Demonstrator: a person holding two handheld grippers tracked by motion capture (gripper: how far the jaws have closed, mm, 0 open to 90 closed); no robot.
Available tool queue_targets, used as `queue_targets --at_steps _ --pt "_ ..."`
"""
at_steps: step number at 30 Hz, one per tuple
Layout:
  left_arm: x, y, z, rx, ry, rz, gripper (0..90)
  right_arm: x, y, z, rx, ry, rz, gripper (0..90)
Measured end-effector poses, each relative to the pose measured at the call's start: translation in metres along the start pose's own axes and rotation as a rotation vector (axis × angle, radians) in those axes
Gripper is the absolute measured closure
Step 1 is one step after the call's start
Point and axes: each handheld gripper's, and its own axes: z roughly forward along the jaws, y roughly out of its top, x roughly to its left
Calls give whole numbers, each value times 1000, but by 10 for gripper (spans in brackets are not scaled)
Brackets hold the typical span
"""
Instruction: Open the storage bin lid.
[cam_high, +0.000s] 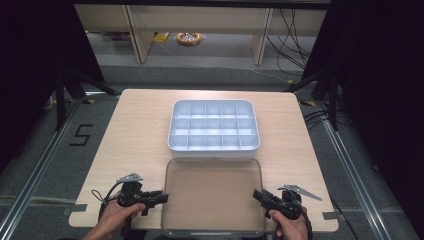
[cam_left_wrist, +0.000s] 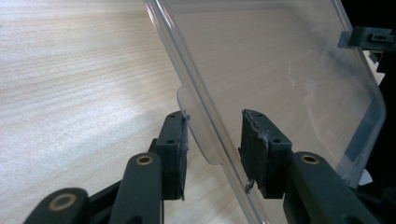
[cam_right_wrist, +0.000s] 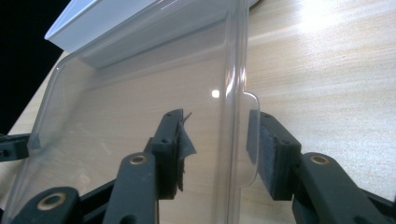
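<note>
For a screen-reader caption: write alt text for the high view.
A clear plastic lid lies on a wooden table, with the left tongs and right tongs at its side edges. Behind it sits a white compartment tray.

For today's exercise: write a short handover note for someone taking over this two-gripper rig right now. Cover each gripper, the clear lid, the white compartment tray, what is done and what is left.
Left gripper: jaws open, straddling the tab on the clear lid's left edge, pads not pressing.
Right gripper: jaws open, straddling the tab on the lid's right edge, not gripping.
White tray: mid-table, compartments look empty, uncovered.
Lid: lying flat on the table on the person's side of the tray, right beside it.
Done: lid lies flat, free of both grippers.
Left: probably clamp both tabs, lift the lid and seat it on the tray; check the alignment.
</note>
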Motion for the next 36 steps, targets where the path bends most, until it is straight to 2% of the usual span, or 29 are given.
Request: queue_targets --at_steps 1,2,4,5,6,7,8,9,10,11,12,13,14,16,18,19,23,24,28,29,30,31,32,35,36 --pt "0 0 1 -4 -9 3 609 2 0 0 10 -1 10 562" --pt "1 0 0 5 4 -1 608 -2 1 1 3 3 -28 560" --pt "1 0 1 6 4 -3 608 -1 1 2 2 -5 -23 557" --pt "1 0 1 6 5 -1 608 -2 1 3 4 -13 -36 550" --pt "1 1 1 5 7 1 608 0 1 3 9 -15 -33 545" --pt "1 1 1 3 8 0 608 4 1 2 23 -26 3 538" --pt "1 1 1 4 8 0 608 5 1 2 28 -23 7 535" --pt "1 1 1 5 9 0 608 3 2 3 28 -30 -38 532" --pt "1 1 1 6 11 -1 607 5 2 3 32 -22 -8 528" --pt "1 1 2 6 14 -2 608 6 2 3 50 -35 -6 522" --pt "2 1 2 10 17 -1 607 1 3 5 42 -31 -56 518" --pt "2 1 2 10 17 -1 605 1 2 7 38 -42 -70 515" --pt "2 1 2 11 17 -1 604 2 3 6 51 -46 -66 511" --pt "2 1 3 12 19 1 600 8 2 6 54 -57 -26 508" --pt "2 1 3 11 21 0 596 8 3 6 53 -51 -43 506" --pt "2 1 3 11 21 0 596 5 4 8 42 -60 -102 503" --pt "3 1 3 8 28 -6 589 5 4 10 48 -84 -133 504" --pt "3 1 3 7 30 -2 584 6 4 9 57 -72 -127 504" --pt "3 2 4 7 33 -1 576 5 5 11 54 -78 -129 506" --pt "3 2 4 7 33 -1 570 9 5 10 61 -84 -91 507" --pt "2 2 4 7 33 0 564 8 5 11 60 -90 -106 507" --pt "2 2 4 6 33 -1 559 8 5 11 65 -90 -99 506" --pt "2 2 4 5 32 -4 552 5 6 11 64 -80 -140 503" --pt "1 3 4 -7 52 10 505 5 8 8 29 -87 -129 495" --pt "2 4 1 4 51 29 518 5 10 8 11 -96 -142 495"
